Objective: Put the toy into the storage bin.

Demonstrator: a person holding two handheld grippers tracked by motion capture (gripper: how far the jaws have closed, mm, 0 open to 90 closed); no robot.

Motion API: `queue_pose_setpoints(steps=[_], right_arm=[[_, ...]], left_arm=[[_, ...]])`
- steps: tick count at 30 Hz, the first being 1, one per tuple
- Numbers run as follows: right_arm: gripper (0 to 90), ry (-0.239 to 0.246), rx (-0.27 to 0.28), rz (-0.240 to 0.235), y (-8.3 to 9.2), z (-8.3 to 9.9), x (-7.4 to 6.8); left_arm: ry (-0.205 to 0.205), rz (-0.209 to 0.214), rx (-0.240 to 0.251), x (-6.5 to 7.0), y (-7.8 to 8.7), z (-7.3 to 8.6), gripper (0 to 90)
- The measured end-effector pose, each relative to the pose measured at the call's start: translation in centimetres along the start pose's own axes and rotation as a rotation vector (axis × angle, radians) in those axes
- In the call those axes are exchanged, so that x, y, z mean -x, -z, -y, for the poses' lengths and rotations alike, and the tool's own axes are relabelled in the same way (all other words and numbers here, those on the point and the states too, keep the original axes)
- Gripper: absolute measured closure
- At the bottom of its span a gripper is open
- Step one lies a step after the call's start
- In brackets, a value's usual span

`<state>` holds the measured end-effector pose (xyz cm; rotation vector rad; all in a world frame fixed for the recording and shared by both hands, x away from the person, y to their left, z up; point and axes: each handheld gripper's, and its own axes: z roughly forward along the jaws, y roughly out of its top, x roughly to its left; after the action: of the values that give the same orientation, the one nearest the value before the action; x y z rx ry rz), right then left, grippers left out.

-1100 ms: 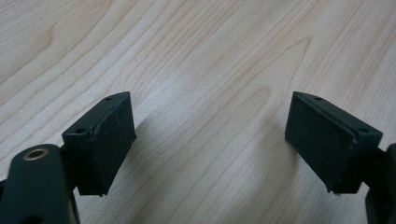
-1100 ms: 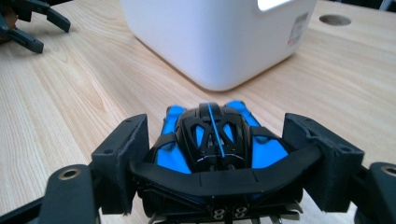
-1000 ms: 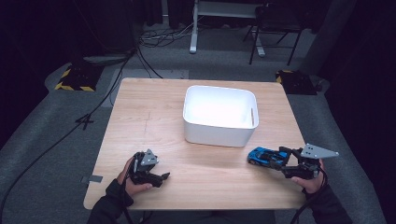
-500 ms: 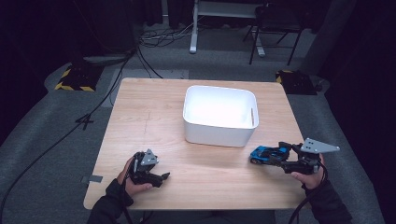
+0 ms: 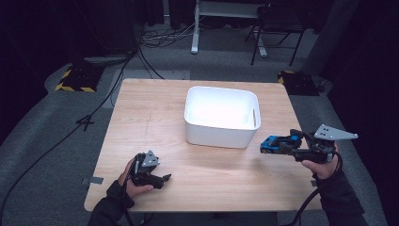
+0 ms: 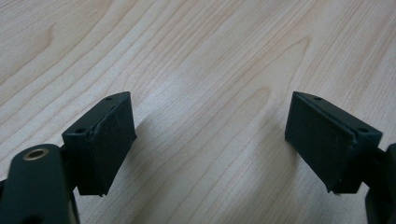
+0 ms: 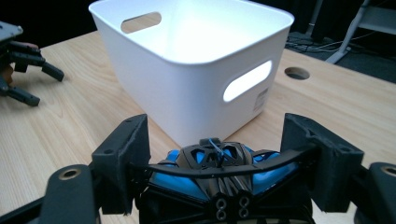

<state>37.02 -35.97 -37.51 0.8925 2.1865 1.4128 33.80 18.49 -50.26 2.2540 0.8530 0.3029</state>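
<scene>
The right tongs (image 5: 292, 142) pinched a blue toy car (image 5: 278, 143) beside the white bin (image 5: 221, 134); the left tongs (image 5: 162, 179) stood spread, empty, on the surface (image 5: 155, 113).

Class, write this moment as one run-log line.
right tongs: shut on toy car, lifted beside white bin | left tongs: open, empty, low over table

The left gripper (image 5: 162, 178) rests low with jaws apart, while the right gripper (image 5: 277, 143) is raised, jaws clamped.
</scene>
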Motion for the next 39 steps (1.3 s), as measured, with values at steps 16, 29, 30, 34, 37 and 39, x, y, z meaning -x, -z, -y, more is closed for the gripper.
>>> queue_pose_setpoints(steps=[16, 29, 30, 34, 37, 39], right_arm=[[24.9, 0.010, 0.027, 0.044, 1.4, -4.6, 1.6], [24.9, 0.025, 0.067, 0.051, 1.5, -8.2, 2.4], [24.9, 0.020, 0.069, 0.044, 1.4, -8.7, 2.4], [24.9, 0.027, 0.075, 0.040, 1.0, -9.8, 2.6], [24.9, 0.030, 0.083, 0.032, 0.7, -10.6, 2.6], [24.9, 0.031, 0.083, 0.031, 0.6, -10.8, 2.6]], left_arm=[[-0.002, 0.001, -0.002, 0.0, 0.0, 0.0, 16.3], [-0.009, -0.004, -0.003, -0.1, 0.0, 0.0, 16.3], [-0.008, -0.003, -0.003, -0.1, 0.0, 0.0, 16.3], [-0.009, -0.004, -0.003, -0.1, 0.0, 0.0, 16.3], [-0.009, -0.004, -0.003, -0.1, 0.0, 0.0, 16.3], [-0.009, -0.004, -0.003, -0.1, 0.0, 0.0, 16.3]])
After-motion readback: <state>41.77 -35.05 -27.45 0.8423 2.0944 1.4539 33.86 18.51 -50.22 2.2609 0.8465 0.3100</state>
